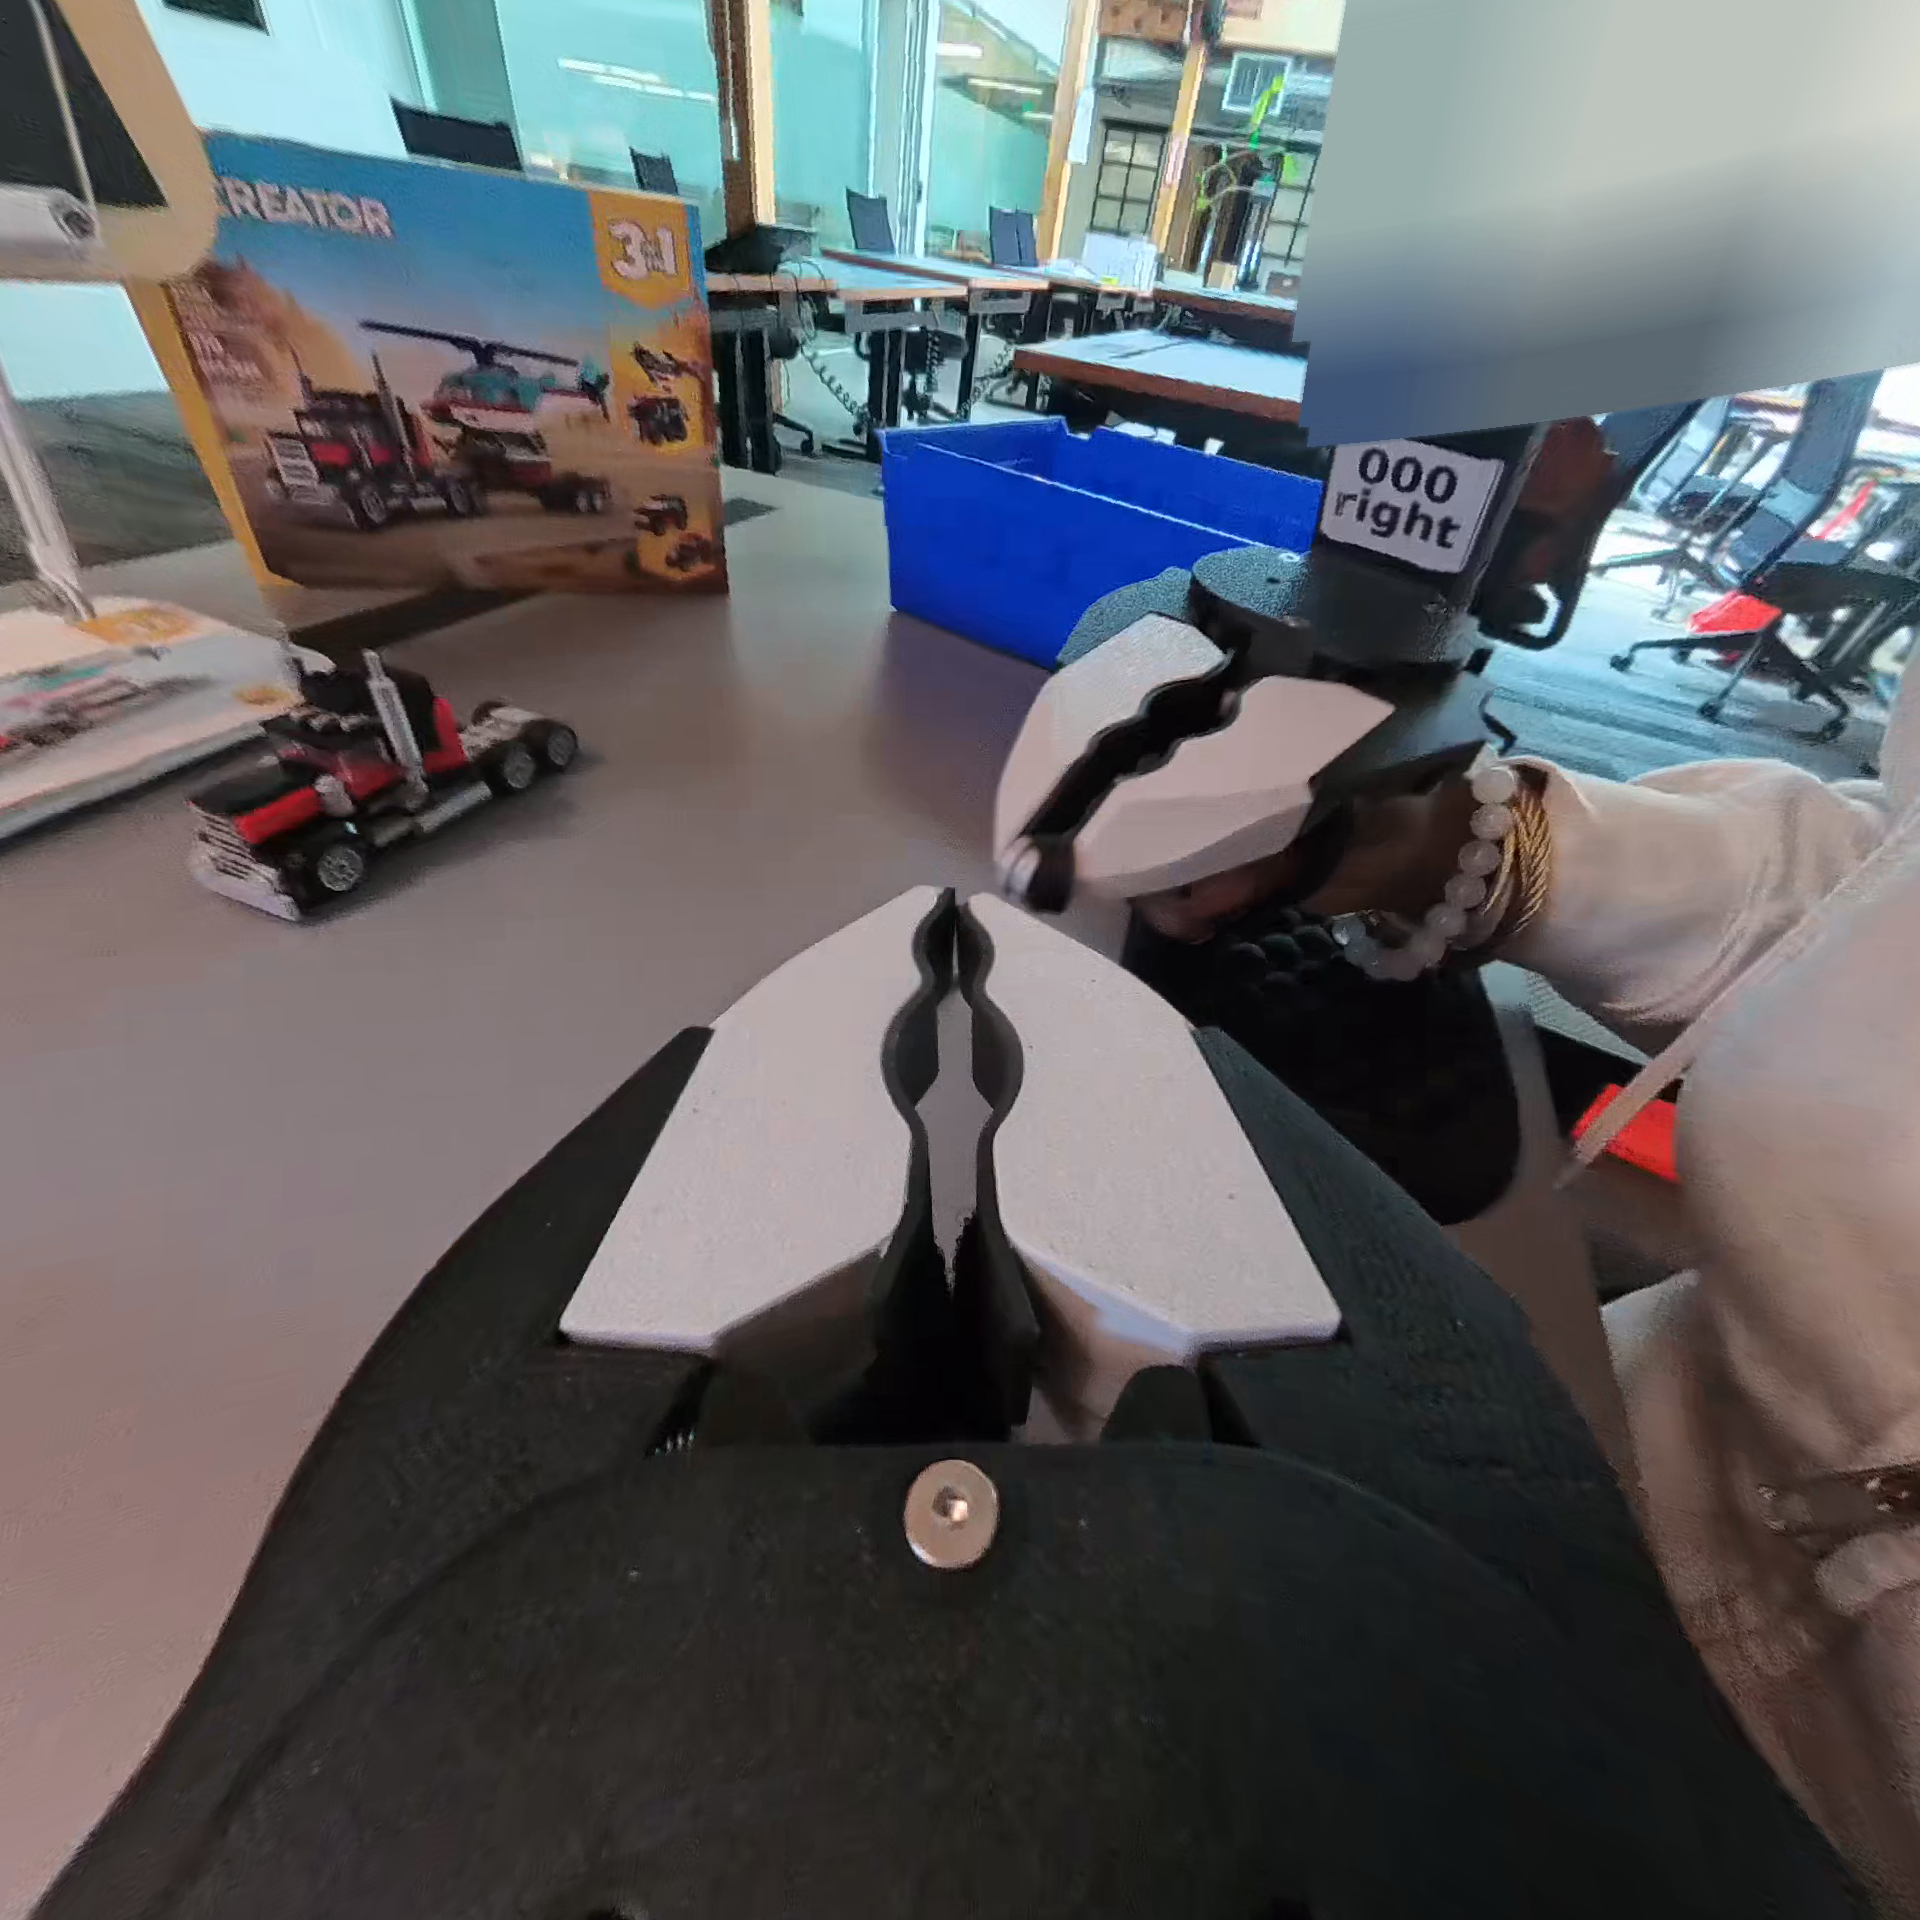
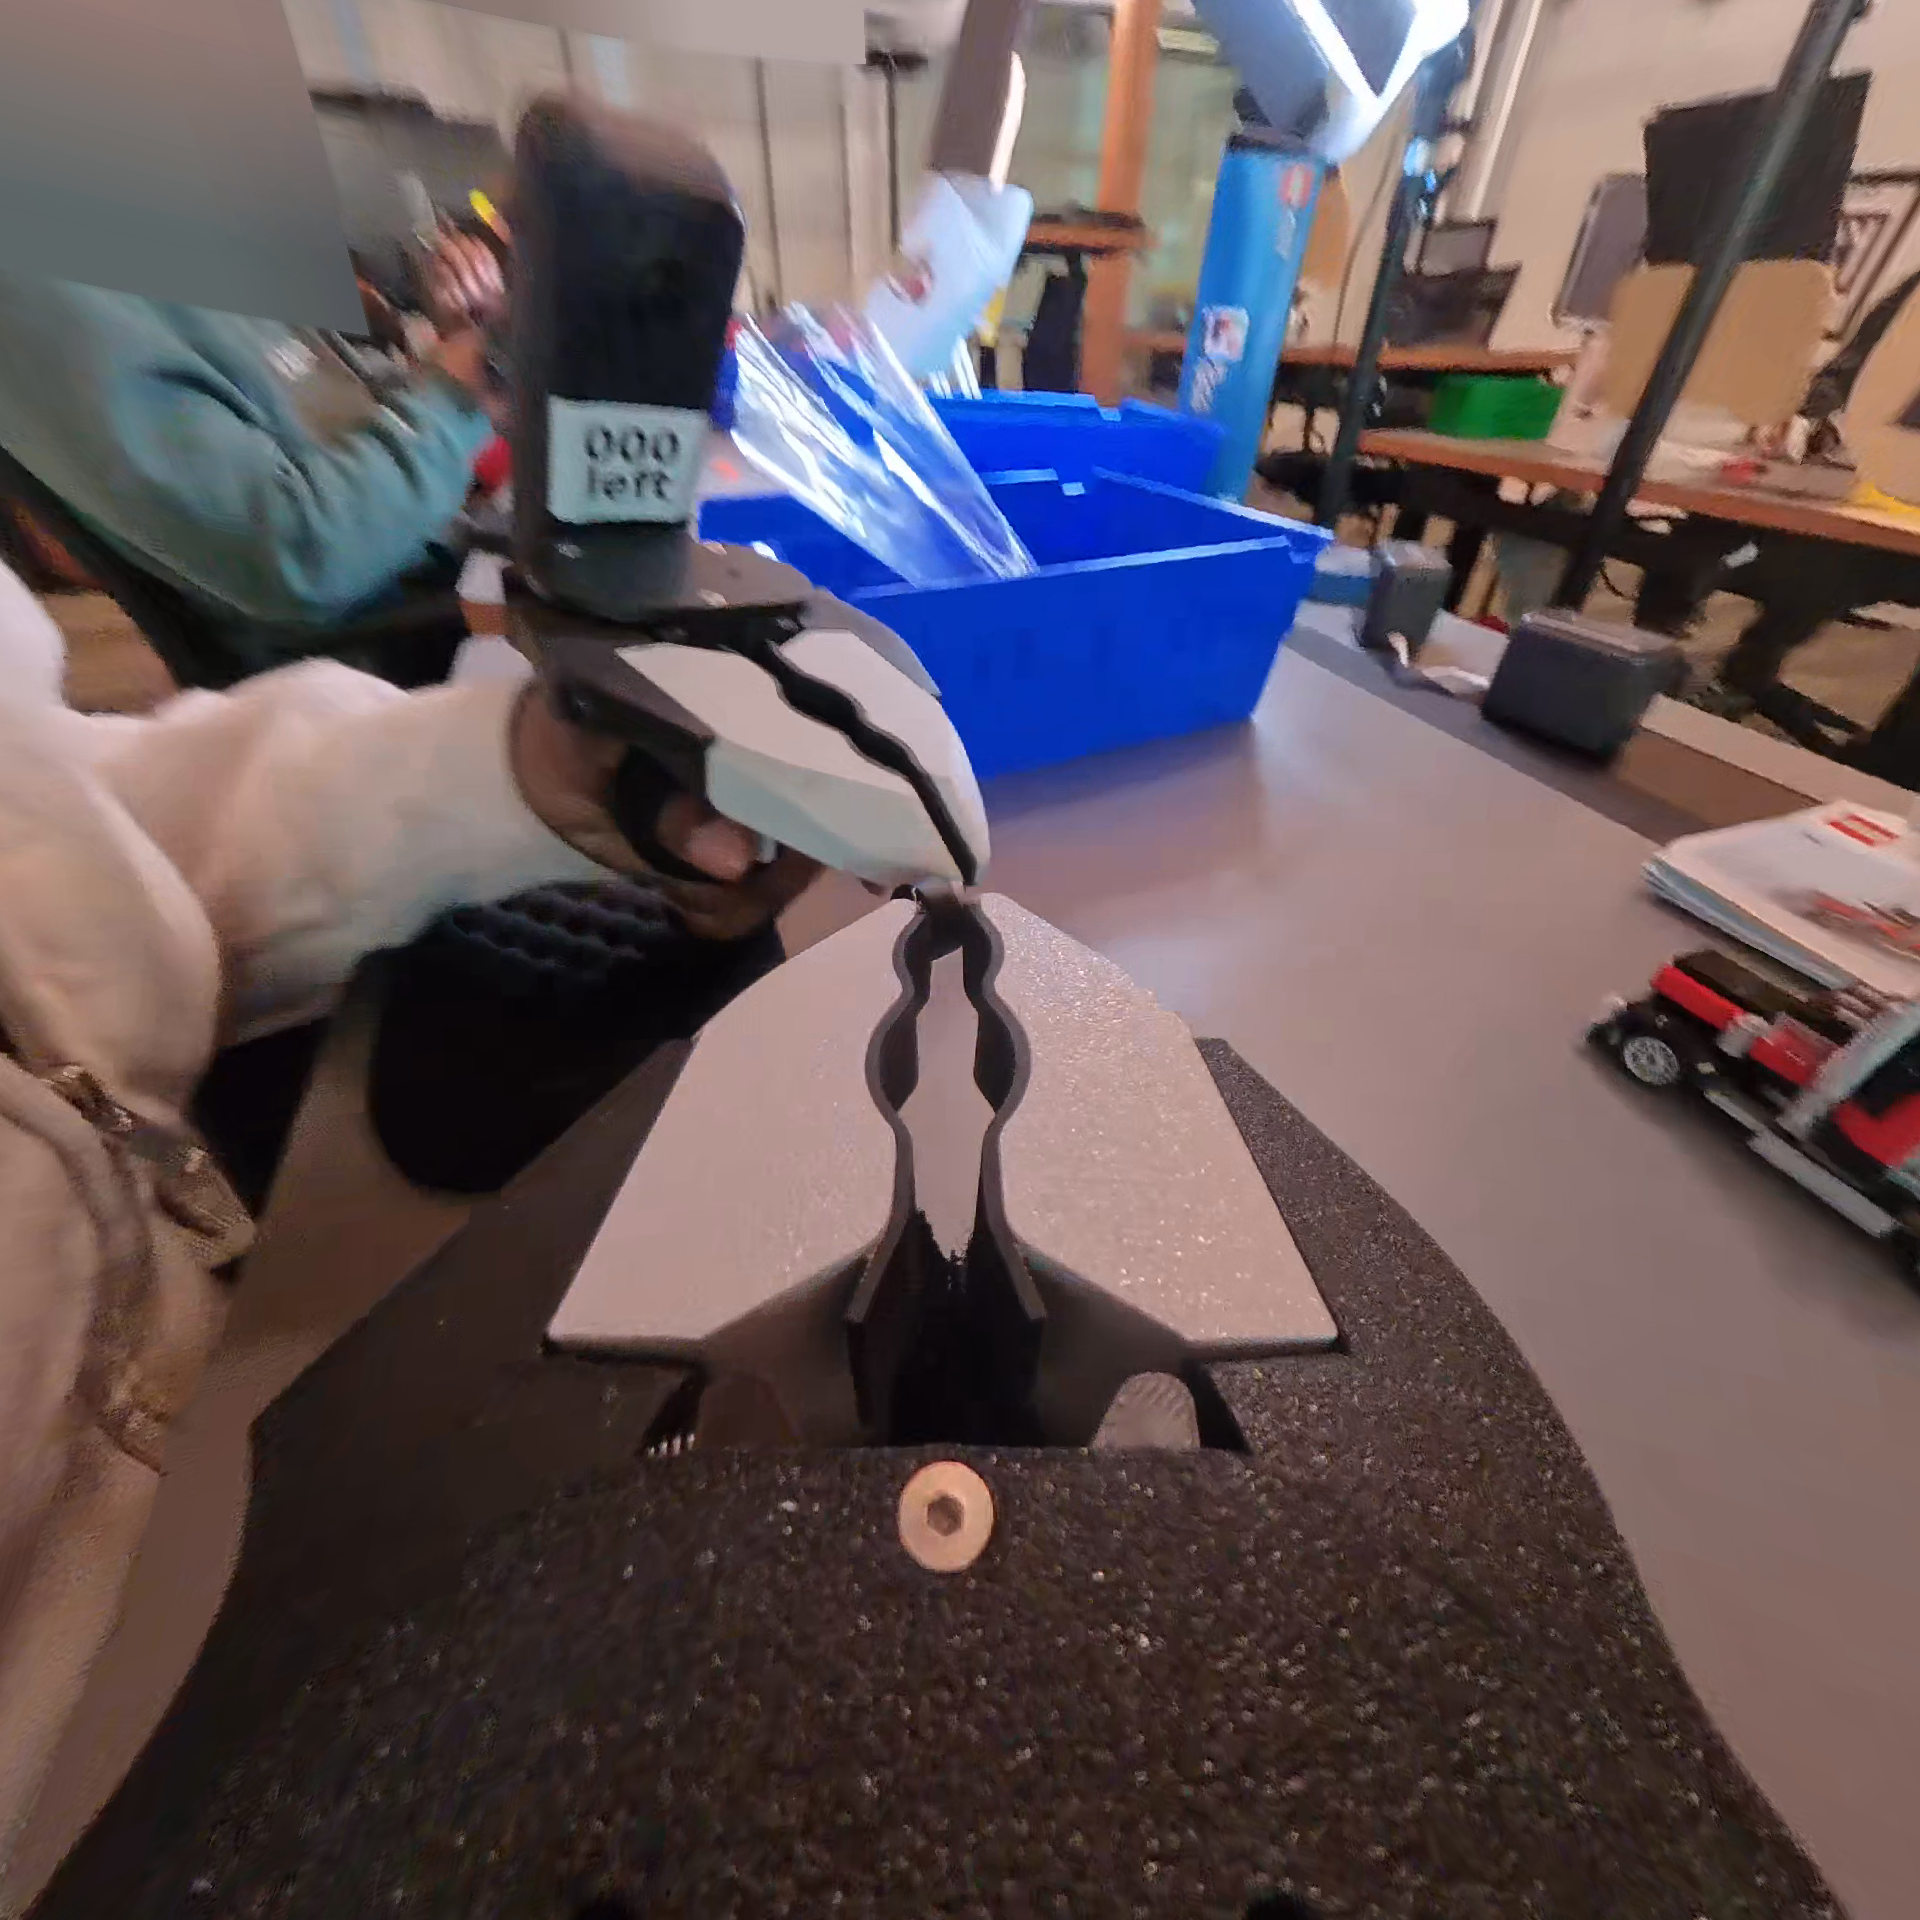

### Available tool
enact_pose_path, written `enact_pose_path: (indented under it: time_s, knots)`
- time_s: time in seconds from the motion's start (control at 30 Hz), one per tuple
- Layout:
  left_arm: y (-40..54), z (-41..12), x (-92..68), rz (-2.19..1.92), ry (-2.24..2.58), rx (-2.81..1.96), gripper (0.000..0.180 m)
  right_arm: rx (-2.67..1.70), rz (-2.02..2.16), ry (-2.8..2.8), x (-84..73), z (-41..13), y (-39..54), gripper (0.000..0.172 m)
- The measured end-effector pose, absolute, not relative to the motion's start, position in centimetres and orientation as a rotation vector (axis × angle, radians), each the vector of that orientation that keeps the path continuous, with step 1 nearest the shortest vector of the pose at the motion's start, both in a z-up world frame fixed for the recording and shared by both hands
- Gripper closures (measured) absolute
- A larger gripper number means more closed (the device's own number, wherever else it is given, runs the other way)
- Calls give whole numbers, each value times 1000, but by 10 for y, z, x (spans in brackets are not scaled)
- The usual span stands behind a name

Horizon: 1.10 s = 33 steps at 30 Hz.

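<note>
Left gripper (image 1: 954,906): clenched, bare.
Right gripper (image 2: 940,914): grasping a small dark piece (image 2: 935,920), tips near left gripper's.
Table (image 1: 623,935): toy truck (image 1: 374,779), blue bin (image 1: 1060,530).

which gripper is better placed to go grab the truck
Left, probably. The left gripper is shut with nothing between its tips, while the right gripper seems to pinch a small piece. The truck stands apart from both.

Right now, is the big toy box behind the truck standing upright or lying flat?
Upright. The toy box stands on its edge on the grey table, its picture side facing the camera, behind the toy truck.
</note>
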State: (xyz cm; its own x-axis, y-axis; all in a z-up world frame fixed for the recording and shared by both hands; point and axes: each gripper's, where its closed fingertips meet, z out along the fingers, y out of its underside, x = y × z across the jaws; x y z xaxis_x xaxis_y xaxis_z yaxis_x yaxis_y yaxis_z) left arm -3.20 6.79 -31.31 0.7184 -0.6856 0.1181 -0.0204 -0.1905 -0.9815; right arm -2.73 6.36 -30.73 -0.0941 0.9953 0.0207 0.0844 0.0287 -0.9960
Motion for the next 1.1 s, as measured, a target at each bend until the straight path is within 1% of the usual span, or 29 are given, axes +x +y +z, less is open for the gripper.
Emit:
enact_pose_path:
  time_s: [0.27, 0.4, 0.5, 1.1]
  knots:
    - [62, -304, -28, -676, 665, -1566, 180, -1164, 1377, -1318, -24, -298, 57, 166]
    - [56, -302, -22, -729, 709, -1529, 174, -1149, 1464, -1347, -23, -296, 49, 166]
    - [53, -305, -18, -741, 748, -1528, 173, -1137, 1517, -1372, -23, -296, 45, 166]
    - [39, -300, -15, -906, 778, -1468, 169, -1105, 1609, -1466, -20, -298, 35, 166]
